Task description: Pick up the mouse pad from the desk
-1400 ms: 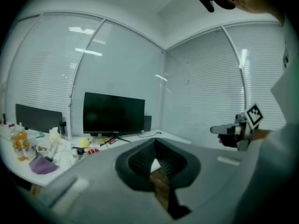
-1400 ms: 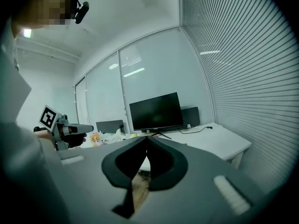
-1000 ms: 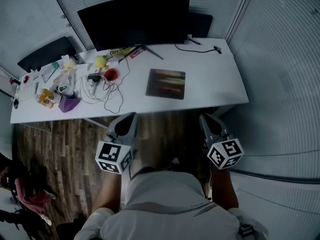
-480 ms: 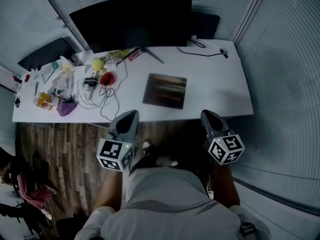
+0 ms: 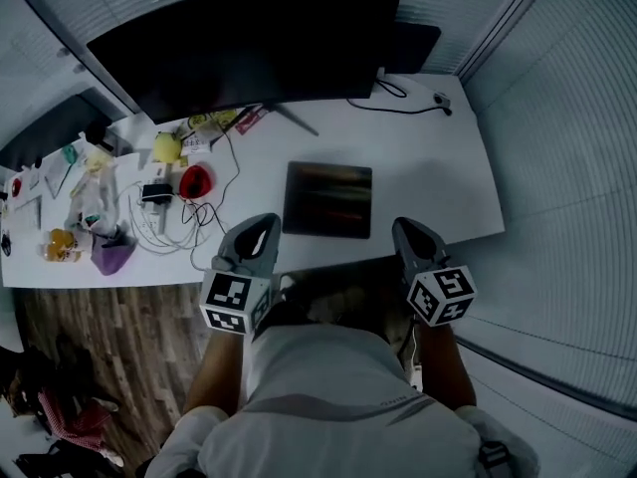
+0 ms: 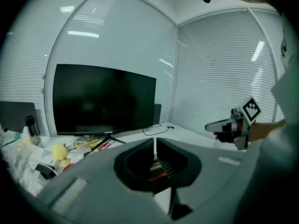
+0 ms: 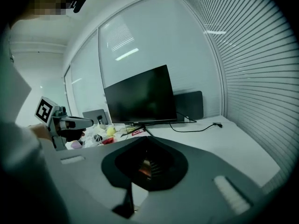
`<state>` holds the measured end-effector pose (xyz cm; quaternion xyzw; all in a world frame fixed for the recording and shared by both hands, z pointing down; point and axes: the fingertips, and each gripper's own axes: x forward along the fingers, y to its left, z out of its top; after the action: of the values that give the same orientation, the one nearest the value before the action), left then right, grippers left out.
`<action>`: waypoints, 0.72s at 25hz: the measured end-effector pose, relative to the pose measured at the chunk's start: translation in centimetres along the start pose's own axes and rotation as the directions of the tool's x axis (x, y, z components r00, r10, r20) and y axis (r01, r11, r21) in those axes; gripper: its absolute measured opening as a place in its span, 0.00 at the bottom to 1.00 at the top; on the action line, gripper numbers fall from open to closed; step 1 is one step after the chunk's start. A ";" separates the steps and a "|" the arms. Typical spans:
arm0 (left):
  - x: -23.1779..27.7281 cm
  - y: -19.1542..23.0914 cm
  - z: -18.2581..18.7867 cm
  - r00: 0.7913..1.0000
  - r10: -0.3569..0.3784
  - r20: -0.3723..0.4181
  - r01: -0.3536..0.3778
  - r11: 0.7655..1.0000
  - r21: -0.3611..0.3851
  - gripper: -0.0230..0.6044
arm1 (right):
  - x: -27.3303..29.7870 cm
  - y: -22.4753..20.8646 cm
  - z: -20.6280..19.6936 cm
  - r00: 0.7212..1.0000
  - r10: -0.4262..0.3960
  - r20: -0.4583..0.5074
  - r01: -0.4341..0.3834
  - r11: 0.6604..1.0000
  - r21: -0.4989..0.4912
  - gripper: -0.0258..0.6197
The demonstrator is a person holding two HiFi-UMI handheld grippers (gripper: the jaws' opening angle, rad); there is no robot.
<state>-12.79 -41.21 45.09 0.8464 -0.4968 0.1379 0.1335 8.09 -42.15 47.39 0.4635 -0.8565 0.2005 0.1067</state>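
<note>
Along the counter [image 5: 428, 167] edge, left tongs [image 5: 261, 227] and right tongs [image 5: 407, 231], both closed and empty, flank the mouse pad [image 5: 328, 199], apparently staged for approach.

one white table [image 5: 438, 177]. one large dark monitor [image 5: 249, 53] at its far side. one mouse pad [image 5: 328, 199] near the middle of the table. two grippers at the near edge: one left gripper [image 5: 263, 223], one right gripper [image 5: 406, 227]. on the left, one yellow round thing [image 5: 166, 147], one red thing [image 5: 195, 180] and one purple thing [image 5: 111, 257]. one black cable [image 5: 393, 103] at far right.
</note>
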 end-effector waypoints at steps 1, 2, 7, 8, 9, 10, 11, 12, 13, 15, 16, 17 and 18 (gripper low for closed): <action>0.7 1.0 -0.4 1.000 -0.023 -0.015 0.022 1.000 -0.003 0.07 | 1.3 0.2 0.2 1.000 -0.016 -0.010 0.016 1.000 0.000 0.05; 1.3 2.0 -0.8 0.999 -0.044 -0.029 0.043 0.999 -0.008 0.09 | 2.5 0.4 0.4 0.999 -0.031 -0.020 0.031 1.000 -0.002 0.05; 4.0 6.4 -2.9 0.990 -0.099 -0.102 0.096 0.995 -0.037 0.12 | 6.9 0.3 0.4 0.990 -0.123 -0.076 0.121 0.992 -0.031 0.05; 4.5 7.2 -3.2 0.988 -0.099 -0.115 0.094 0.994 -0.049 0.13 | 7.7 0.0 0.0 0.986 -0.134 -0.095 0.132 0.991 -0.024 0.05; 5.0 7.8 -3.7 0.986 -0.100 -0.131 0.092 0.994 -0.065 0.15 | 8.5 -0.3 -0.4 0.983 -0.144 -0.117 0.143 0.990 -0.017 0.05; 5.5 8.1 -4.3 0.983 -0.105 -0.152 0.093 0.992 -0.082 0.16 | 9.2 -0.7 -0.9 0.978 -0.153 -0.142 0.153 0.988 -0.013 0.05; 6.1 8.3 -5.0 0.977 -0.113 -0.180 0.096 0.990 -0.099 0.19 | 9.8 -1.1 -1.6 0.973 -0.162 -0.166 0.163 0.987 -0.012 0.05; 6.7 8.3 -5.9 0.971 -0.123 -0.207 0.101 0.988 -0.114 0.24 | 10.5 -1.7 -2.2 0.968 -0.170 -0.187 0.171 0.985 -0.011 0.09; 7.6 8.3 -6.7 0.965 -0.128 -0.230 0.101 0.987 -0.125 0.28 | 11.3 -2.4 -2.9 0.962 -0.178 -0.207 0.179 0.984 -0.012 0.14; 9.5 8.4 -8.8 0.957 -0.112 -0.268 0.078 0.988 -0.134 0.29 | 12.7 -3.8 -4.6 0.947 -0.200 -0.250 0.197 0.980 -0.037 0.16; 10.5 8.3 -10.0 0.951 -0.103 -0.291 0.063 0.988 -0.142 0.29 | 13.3 -4.6 -5.7 0.937 -0.211 -0.278 0.202 0.977 -0.061 0.18; 11.5 8.1 -11.3 0.943 -0.097 -0.318 0.050 0.987 -0.153 0.31 | 13.7 -5.2 -6.9 0.926 -0.218 -0.309 0.202 0.976 -0.083 0.21; 12.4 7.9 -12.6 0.934 -0.091 -0.346 0.037 0.986 -0.160 0.33 | 14.2 -5.7 -8.3 0.914 -0.217 -0.343 0.195 0.976 -0.097 0.24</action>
<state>-15.20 -50.31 62.00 0.8110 -0.4461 0.2449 0.2885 5.02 -51.92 61.44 0.5043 -0.7757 0.2418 0.2924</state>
